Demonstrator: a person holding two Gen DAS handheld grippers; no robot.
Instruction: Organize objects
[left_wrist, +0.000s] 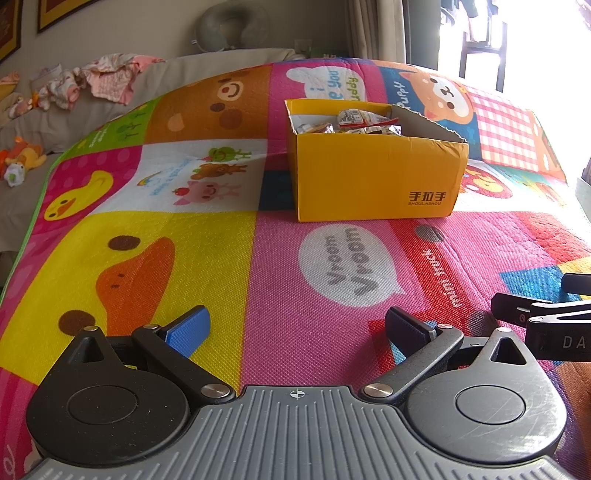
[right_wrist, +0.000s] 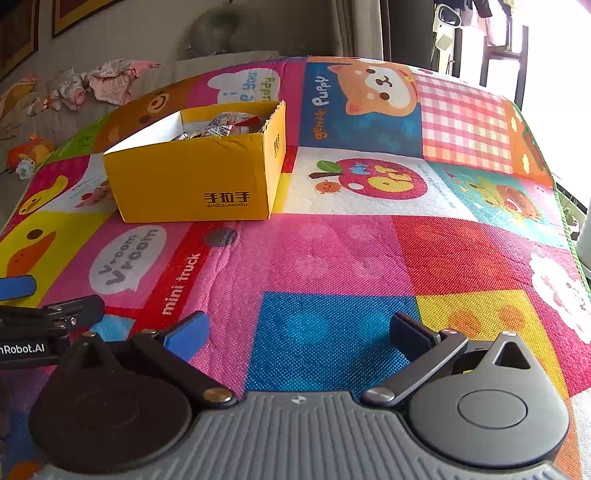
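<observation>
A yellow cardboard box (left_wrist: 376, 173) (right_wrist: 195, 177) stands on the colourful cartoon play mat (left_wrist: 288, 266) (right_wrist: 332, 251). Several small wrapped packets (left_wrist: 362, 122) (right_wrist: 221, 125) lie inside the box. My left gripper (left_wrist: 297, 328) hovers low over the mat's near part, open, with nothing between its blue-padded fingers. My right gripper (right_wrist: 299, 332) is also open and empty, beside the left one and to the right of the box. Part of the right gripper shows at the right edge of the left wrist view, and part of the left gripper (right_wrist: 48, 314) shows at the left edge of the right wrist view.
The mat covers a bed. Crumpled clothes (left_wrist: 107, 77) (right_wrist: 99, 81) and soft toys (left_wrist: 22, 158) (right_wrist: 26, 158) lie on the grey sheet at the left. A neck pillow (left_wrist: 232, 22) leans on the far wall. A bright window (left_wrist: 535, 37) is at the right.
</observation>
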